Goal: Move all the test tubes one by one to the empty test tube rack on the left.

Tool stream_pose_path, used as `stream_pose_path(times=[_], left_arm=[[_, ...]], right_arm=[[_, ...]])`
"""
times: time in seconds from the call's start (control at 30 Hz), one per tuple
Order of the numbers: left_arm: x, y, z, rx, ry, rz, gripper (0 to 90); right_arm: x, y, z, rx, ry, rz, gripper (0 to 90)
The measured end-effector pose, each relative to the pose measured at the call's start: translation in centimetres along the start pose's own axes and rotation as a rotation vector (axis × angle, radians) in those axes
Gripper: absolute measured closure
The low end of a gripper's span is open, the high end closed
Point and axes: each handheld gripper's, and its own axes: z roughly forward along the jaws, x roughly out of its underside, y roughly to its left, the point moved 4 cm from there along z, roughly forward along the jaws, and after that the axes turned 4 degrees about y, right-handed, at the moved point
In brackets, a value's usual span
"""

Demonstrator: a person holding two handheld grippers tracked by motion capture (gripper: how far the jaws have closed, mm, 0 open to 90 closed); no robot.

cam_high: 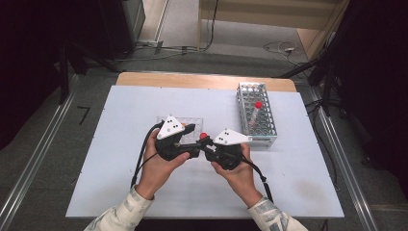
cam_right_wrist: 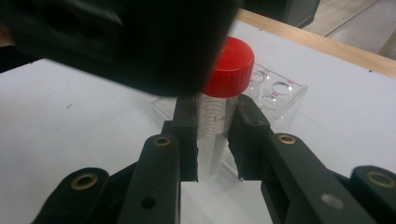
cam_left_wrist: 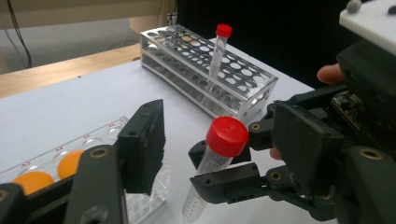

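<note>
A clear tube with a red cap (cam_right_wrist: 227, 67) stands upright between the pads of my right gripper (cam_right_wrist: 215, 122), which is shut on its body. In the left gripper view the same tube (cam_left_wrist: 219, 154) sits in the gap of my left gripper (cam_left_wrist: 222, 140). The left jaws flank the red cap on both sides without touching it, so that gripper is open. From above, both grippers meet at the table's middle, left gripper (cam_high: 191, 140) facing right gripper (cam_high: 208, 147), with the red cap (cam_high: 203, 135) between them.
A metal tube rack (cam_high: 245, 91) stands at the back right and holds a second red-capped tube (cam_high: 255, 111). A clear well plate (cam_high: 196, 121) lies behind the grippers, with orange contents (cam_left_wrist: 70, 163) in some wells. White table surface spreads left and front.
</note>
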Motion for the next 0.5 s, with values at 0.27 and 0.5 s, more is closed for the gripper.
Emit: stream_pose_path(times=[0.27, 0.5], left_arm=[[0.36, -0.22, 0.29, 0.009, 0.027, 0.024, 62.6], [0.38, -0.11, 0.15, -0.002, 0.030, 0.034, 69.4]], right_arm=[[-0.18, 0.31, -0.05, -0.006, -0.009, -0.011, 70.9], [-0.18, 0.38, -0.11, -0.007, -0.005, -0.011, 70.8]])
